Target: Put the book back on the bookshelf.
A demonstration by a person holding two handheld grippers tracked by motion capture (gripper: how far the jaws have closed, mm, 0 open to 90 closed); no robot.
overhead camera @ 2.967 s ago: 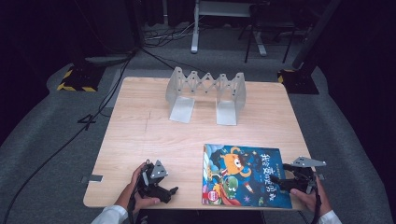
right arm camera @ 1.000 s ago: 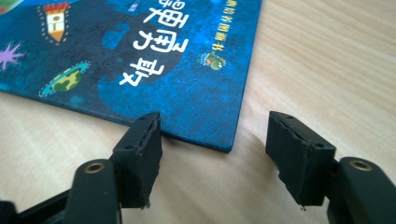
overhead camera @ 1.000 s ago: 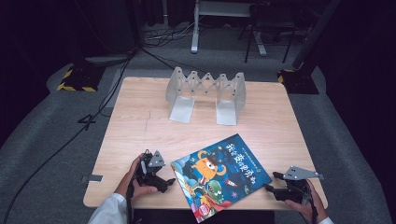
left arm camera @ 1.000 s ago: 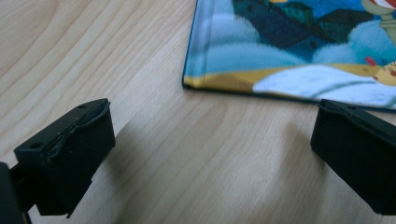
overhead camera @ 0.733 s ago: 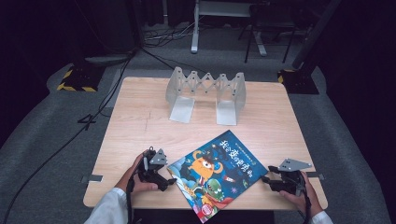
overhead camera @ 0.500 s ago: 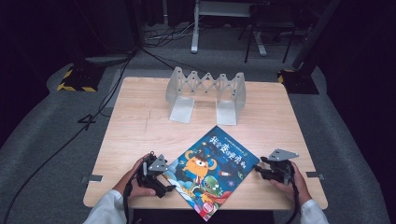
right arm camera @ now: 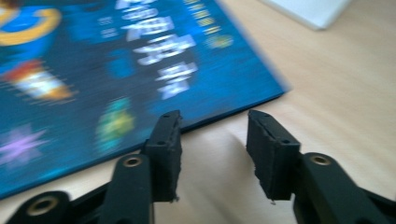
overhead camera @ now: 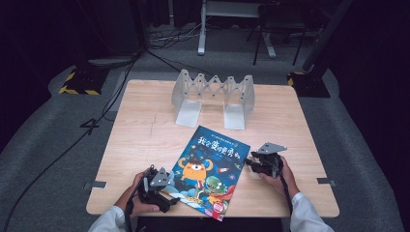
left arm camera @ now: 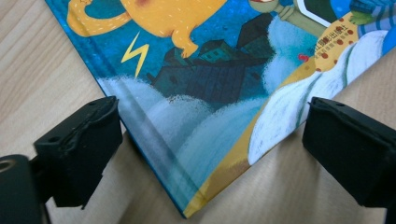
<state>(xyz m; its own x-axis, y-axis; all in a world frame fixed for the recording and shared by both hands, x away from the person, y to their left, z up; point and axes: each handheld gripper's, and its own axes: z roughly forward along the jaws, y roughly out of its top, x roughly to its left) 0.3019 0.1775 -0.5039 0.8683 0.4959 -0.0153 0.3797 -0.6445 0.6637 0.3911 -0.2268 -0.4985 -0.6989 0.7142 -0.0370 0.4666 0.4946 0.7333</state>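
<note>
Counter (overhead camera: 145,135): a light wooden top, square to the high view, on which everything listed here is carried.

Book rack (overhead camera: 212,99): a grey folding rack with a zigzag top edge and two flat feet, stood upright at the far middle of the counter, well apart from both hands.

Picture book (overhead camera: 208,169): a blue-covered book with an orange creature and white lettering, laid flat and face up on the near half of the counter, turned at a slant so that one corner points toward the rack and another reaches the near edge. It is placed between the two hands.

Left tongs (overhead camera: 162,191): held in the person's left hand at the near left, low over the counter, at the book's near left corner. In the left gripper view that corner (left arm camera: 210,154) is seen lying between the two black jaws, which are set wide to either side of it and are not pressed on it; a slight closing has just been made.

Right tongs (overhead camera: 251,163): held in the person's right hand at the book's right edge. In the right gripper view the jaws are seen part open and have just been closing; bare counter is shown between them, and the book's edge (right arm camera: 224,116) lies just beyond the tips, the picture being blurred.
</note>
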